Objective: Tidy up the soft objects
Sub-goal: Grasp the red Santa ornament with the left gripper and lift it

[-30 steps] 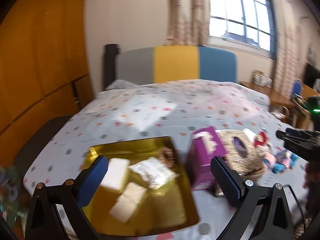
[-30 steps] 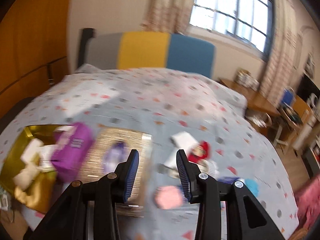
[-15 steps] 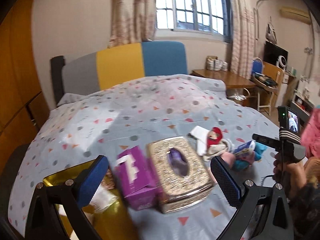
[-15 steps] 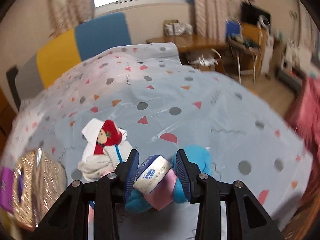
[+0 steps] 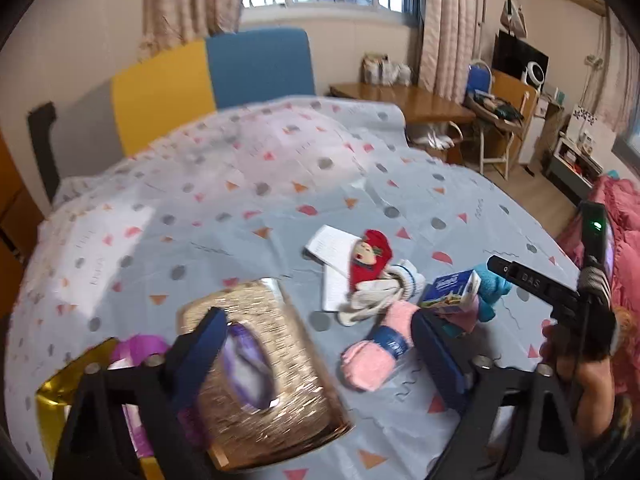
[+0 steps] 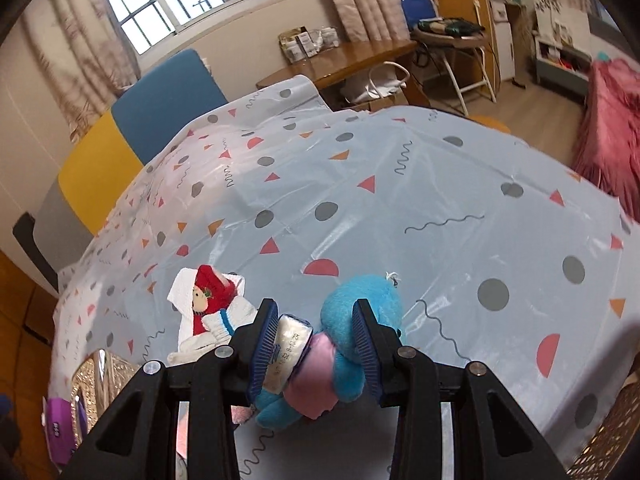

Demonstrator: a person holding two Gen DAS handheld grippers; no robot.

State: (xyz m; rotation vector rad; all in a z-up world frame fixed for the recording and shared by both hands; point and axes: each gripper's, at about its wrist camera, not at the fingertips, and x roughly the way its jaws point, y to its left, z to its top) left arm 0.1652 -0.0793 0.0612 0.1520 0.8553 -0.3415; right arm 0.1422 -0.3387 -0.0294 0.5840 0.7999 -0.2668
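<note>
Bed cover (image 6: 400, 208): pale blue-grey, printed with grey dots, red and orange triangles, dark squiggles. Headboard (image 5: 208, 76): grey, yellow, blue panels. Tissue box (image 5: 276, 392): glittery gold, purple tissue in slot. Purple pack (image 6: 56, 428) beside it. Tray (image 5: 52, 404): shiny gold. Sock (image 5: 370, 258): red with cartoon face, white cuff with blue stripe. Rolled sock (image 5: 376, 356): pink, blue band. Plush (image 6: 360, 308): bright blue, pink patch. Small carton (image 5: 450, 292): blue and white. Gripper pads (image 6: 266, 344): blue on black frames.

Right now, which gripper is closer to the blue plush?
Right. The right gripper straddles the blue plush, its jaws either side. The left gripper hangs over the gold tissue box, off to the side.
</note>
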